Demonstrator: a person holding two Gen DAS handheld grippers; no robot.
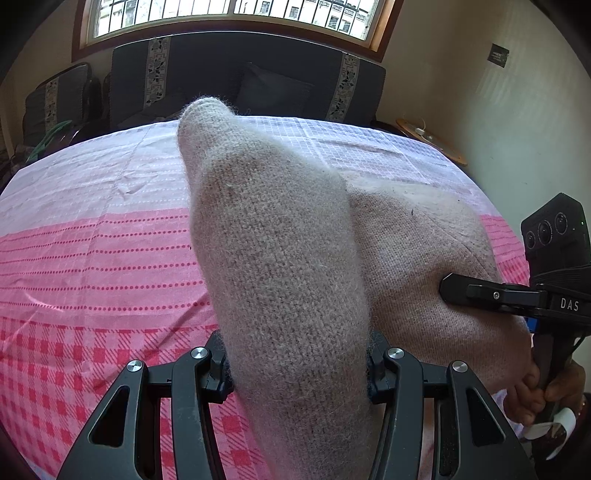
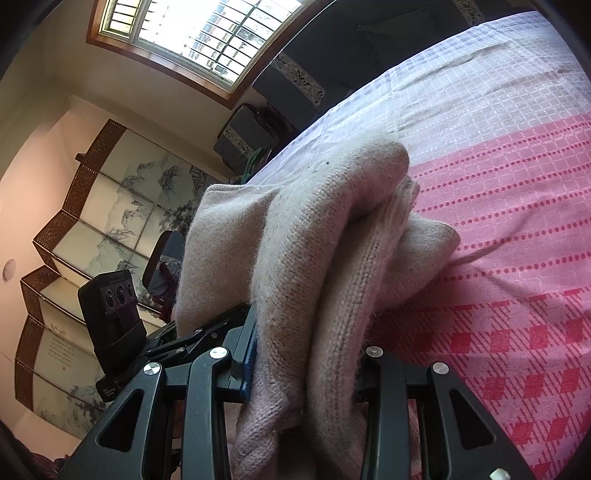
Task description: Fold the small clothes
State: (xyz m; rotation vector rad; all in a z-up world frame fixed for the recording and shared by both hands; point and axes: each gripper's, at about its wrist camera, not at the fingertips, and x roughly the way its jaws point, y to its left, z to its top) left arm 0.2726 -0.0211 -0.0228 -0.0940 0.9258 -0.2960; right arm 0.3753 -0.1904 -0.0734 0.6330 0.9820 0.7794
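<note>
A beige knitted garment (image 1: 280, 258) hangs lifted over the pink checked cloth (image 1: 92, 258) on the table. My left gripper (image 1: 297, 365) is shut on a thick fold of it that rises in front of the camera. My right gripper (image 2: 303, 363) is shut on another bunched part of the same garment (image 2: 325, 236), held above the cloth (image 2: 517, 240). The right gripper also shows in the left wrist view (image 1: 491, 293) at the right, its fingertips hidden in the knit. The left gripper shows in the right wrist view (image 2: 207, 332), close beside the right one.
A dark sofa (image 1: 240, 81) with patterned stripes stands behind the table under a window (image 1: 229, 14). A round wooden tray (image 1: 428, 138) lies at the table's far right. A folding painted screen (image 2: 92, 221) stands to the left in the right wrist view.
</note>
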